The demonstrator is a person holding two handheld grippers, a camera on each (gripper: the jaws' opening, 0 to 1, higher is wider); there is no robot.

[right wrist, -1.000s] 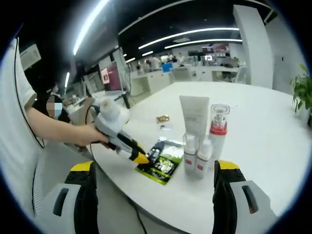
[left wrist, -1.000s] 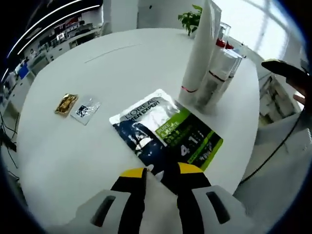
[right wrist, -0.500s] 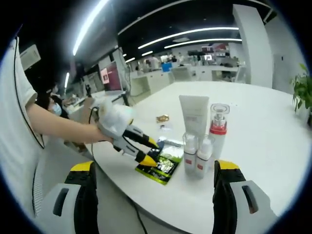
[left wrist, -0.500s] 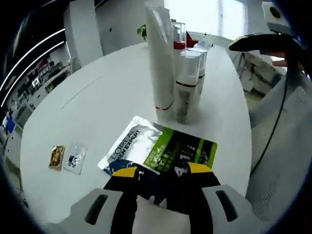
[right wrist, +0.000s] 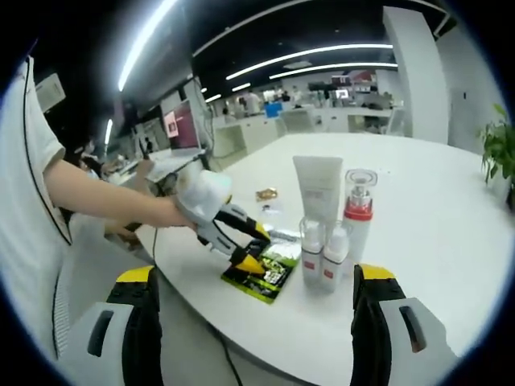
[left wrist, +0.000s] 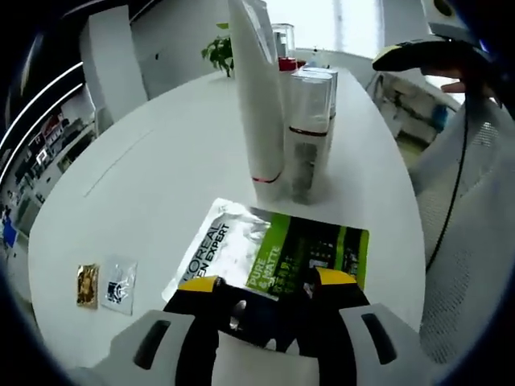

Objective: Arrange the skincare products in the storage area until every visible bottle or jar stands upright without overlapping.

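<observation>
A flat green-and-silver sachet pack (left wrist: 278,253) lies on the round white table (left wrist: 161,161). My left gripper (left wrist: 267,283) is open, its yellow tips astride the pack's near dark edge. Behind the pack stand a tall white tube (left wrist: 253,96), two small clear bottles (left wrist: 310,121) and a red-collared pump bottle (left wrist: 283,44), all upright and close together. In the right gripper view a hand holds the left gripper (right wrist: 253,249) over the pack (right wrist: 269,277), left of the tube (right wrist: 318,189) and pump bottle (right wrist: 358,213). My right gripper (right wrist: 257,275) hangs wide open off the table's near edge.
Two tiny sachets, one gold (left wrist: 87,283) and one clear (left wrist: 119,283), lie left of the pack. A potted plant (left wrist: 217,50) stands at the far edge. The right gripper (left wrist: 426,56) shows at the upper right, beyond the table edge. Office desks fill the background.
The left gripper has swung in over the pack toward the bottles, and its jaws have spread wider. The right gripper has held still.
</observation>
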